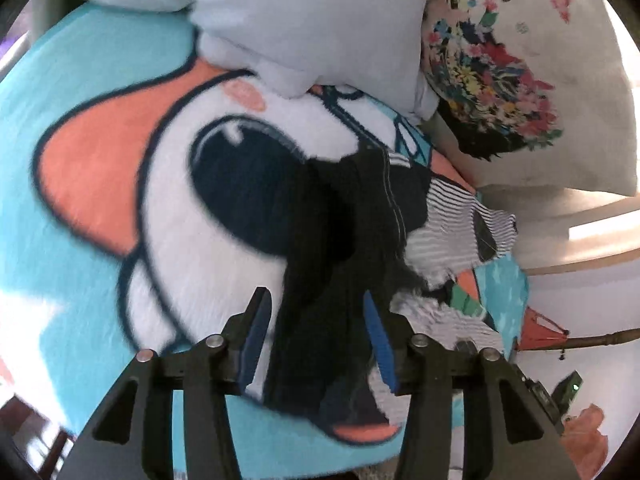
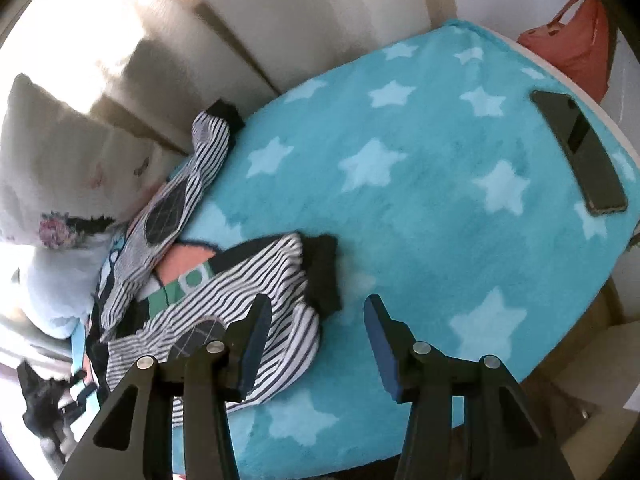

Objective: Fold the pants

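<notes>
On the bed, over the fluffy turquoise blanket [image 2: 440, 208] with pale stars, your striped black-and-white pants [image 2: 240, 300] lie crumpled toward the left side of the right wrist view, one leg running up toward the headboard edge and ending in a black cuff [image 2: 226, 114], the other bunched just ahead of your right tool [image 2: 316, 340] with its own black cuff [image 2: 324, 272] turned toward the open blanket. Your right tool stands partly open with nothing between its blue pads; its left finger [image 2: 256, 332] overlaps the striped cloth in the picture, though you cannot tell whether it touches, and its right finger is over bare blanket. Right of the pants the blanket is free well out to the far corner, where a dark flat phone [image 2: 580, 152] lies close to the mattress edge. Your left tool [image 1: 316, 332] is also partly open, and the black waistband part of the pants [image 1: 340, 240] lies between its pads without being pinched, over the big cartoon eye printed on the blanket [image 1: 100, 80]. Beyond it a pale blue plush pillow [image 1: 312, 20] and a white floral pillow [image 1: 520, 80] crowd the top edge, so room lies to the left there.
</notes>
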The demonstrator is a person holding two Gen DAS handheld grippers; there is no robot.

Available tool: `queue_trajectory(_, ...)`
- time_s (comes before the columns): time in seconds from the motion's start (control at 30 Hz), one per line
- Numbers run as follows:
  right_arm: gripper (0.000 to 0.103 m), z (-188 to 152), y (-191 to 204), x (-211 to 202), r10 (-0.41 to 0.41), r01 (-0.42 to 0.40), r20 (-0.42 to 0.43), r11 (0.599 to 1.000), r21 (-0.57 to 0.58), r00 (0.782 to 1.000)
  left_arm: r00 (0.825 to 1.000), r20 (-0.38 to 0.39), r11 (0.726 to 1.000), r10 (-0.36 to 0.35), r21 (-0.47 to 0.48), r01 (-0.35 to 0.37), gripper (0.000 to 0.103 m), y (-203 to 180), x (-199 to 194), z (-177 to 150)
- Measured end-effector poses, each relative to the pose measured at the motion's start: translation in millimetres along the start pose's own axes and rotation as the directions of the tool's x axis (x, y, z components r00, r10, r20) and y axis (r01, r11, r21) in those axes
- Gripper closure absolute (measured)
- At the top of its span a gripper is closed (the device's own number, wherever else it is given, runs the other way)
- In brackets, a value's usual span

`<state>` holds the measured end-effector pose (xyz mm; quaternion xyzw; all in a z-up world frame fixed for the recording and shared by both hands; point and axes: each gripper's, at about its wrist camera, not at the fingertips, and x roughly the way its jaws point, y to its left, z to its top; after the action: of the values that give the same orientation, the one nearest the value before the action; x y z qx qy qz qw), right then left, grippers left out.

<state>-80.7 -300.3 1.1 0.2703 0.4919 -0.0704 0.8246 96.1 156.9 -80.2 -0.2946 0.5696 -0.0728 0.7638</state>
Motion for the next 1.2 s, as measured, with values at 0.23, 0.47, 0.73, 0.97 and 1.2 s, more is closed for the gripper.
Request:
queue_trajectory(0.23, 0.051, -16, 25, 10, -0.019, 0.018, -0.026, 0.999, -0.035, 0.999, 0.995, -0.041, 0.992, 0.096, 0.087, -0.092, 0.099, -19, 34, 25)
queue_trajectory(0.47, 0.051, -26, 25, 6, -0.057, 0.057, -0.034, 0.998, -0.013, 0.998, 0.982, 0.045, 0.981, 0.181, 0.057, -0.184, 0.095, 0, 16, 39)
queue_trajectory(0.73, 0.051, -31, 52, 17, -0.086, 0.085, -0.047, 0.996, -0.035, 0.995, 0.989, 0.112, 0.993, 0.101, 0.044, -0.107, 0.076, 26, -32, 28)
queue_trajectory(0.97, 0.051, -28, 85, 31, -0.103, 0.098, -0.053, 0.991, -0.096, 0.993, 0.993, 0.090, 0.970, 0.082, 0.222, -0.100, 0.062, -1, -32, 14)
queue_trajectory(1.2, 0.049, 5, 97, 37, -0.096, 0.093, -0.016, 0.987, -0.130, 0.995, 0.997, 0.033, 0.964, 0.071, 0.256, -0.077, 0.059, -22, -15, 15)
